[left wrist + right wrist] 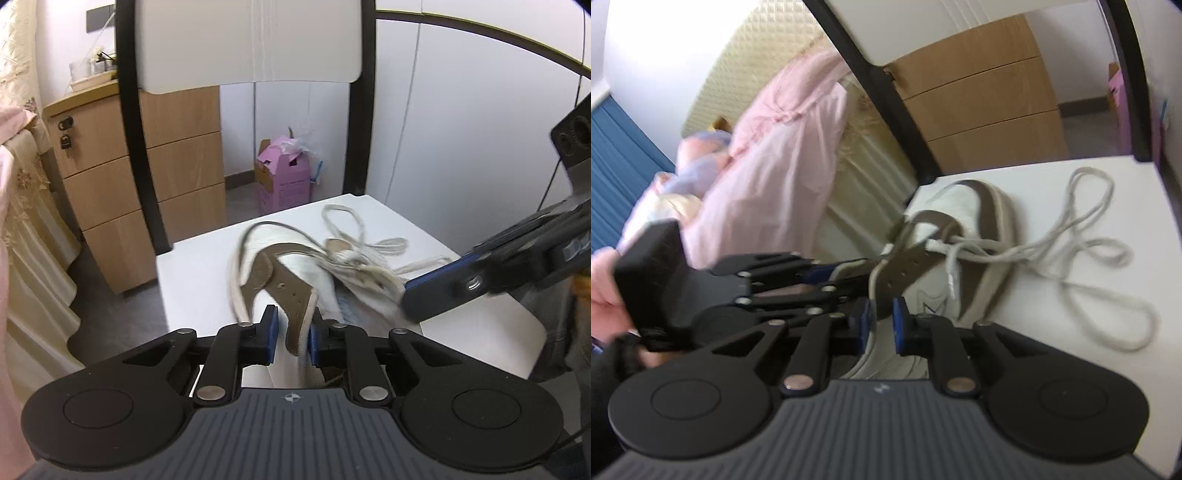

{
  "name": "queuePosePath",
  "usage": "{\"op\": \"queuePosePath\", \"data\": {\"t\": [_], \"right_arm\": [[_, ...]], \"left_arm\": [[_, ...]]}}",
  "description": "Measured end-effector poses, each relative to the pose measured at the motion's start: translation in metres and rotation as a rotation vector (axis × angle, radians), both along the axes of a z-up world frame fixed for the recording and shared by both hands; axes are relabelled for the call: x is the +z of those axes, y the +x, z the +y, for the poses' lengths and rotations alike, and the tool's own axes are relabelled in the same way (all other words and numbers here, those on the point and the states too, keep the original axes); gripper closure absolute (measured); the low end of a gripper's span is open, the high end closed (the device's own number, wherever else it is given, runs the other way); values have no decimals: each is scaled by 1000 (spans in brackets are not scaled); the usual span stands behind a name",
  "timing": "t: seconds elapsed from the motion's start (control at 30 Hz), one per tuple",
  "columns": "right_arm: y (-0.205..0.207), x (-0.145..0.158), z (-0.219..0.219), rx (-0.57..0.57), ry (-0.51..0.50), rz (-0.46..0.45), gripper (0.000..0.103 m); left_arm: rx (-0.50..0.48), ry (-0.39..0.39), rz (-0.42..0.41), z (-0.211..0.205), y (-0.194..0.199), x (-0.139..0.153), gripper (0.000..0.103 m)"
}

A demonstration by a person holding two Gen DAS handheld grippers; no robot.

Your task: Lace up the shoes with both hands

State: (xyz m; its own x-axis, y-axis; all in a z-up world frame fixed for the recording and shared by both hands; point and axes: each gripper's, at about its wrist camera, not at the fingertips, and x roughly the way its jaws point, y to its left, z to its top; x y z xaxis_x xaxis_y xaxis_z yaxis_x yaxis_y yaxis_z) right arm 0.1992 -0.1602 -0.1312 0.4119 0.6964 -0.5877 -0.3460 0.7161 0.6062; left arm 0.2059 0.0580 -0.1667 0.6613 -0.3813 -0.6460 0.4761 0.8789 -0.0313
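Left side of room: pale wood drawer cabinet [147, 184] with a small padlock, standing on the floor beyond the table's far edge.

Left gripper [292, 336] — black linkage, blue pads — is closed onto the brown suede eyelet flap [291, 302] of the shoe; the flap's cream-piped edge runs down between the pads, which look pressed against it from both sides.

Centre: white-and-brown low sneaker [295, 266] lies tipped on its side on the white table [192, 280], toe pointing away, throat spread open. Only the lowest eyelets appear threaded.

Right of the shoe: cream cotton shoelace [1082, 240], loose, lying in several loops on the tabletop, its white-tipped ends crossing at the eyelet flap.

Right gripper [882, 325] sits at the near end of the shoe, jaws narrowly apart. Shoe material shows in and behind the gap, but the frame is blurred — cannot tell whether the pads actually pinch it.

Step in hand, as I judge it: holding and opening the shoe for lacing; threading itself is barely started.

Next move calls for: keeping the flap pinned with the left, then bringing the right round to one white lace tip and steering it squarely into the next free hole. The tips are small; a loose pinch would let them twist.
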Motion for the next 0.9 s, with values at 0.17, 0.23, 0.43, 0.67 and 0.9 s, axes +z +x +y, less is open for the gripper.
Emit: {"op": "queuePosePath", "data": {"t": [0.17,0.23,0.43,0.67,0.9], "right_arm": [[24,2,-32,-180,134,49,54],[44,-4,-41,-223,89,99,54],[85,-21,-25,-118,55,201,57],[82,-20,-4,9,-120,108,66],[79,-23,-3,93,-186,2,64]], "left_arm": [[26,-6,-4,0,-5,-1,84],[41,-6,-2,-3,-8,0,84],[86,-6,-1,-8,-17,8,84],[65,-100,-82,-16,-11,36,84],[43,-28,-18,-36,4,22,85]]}}
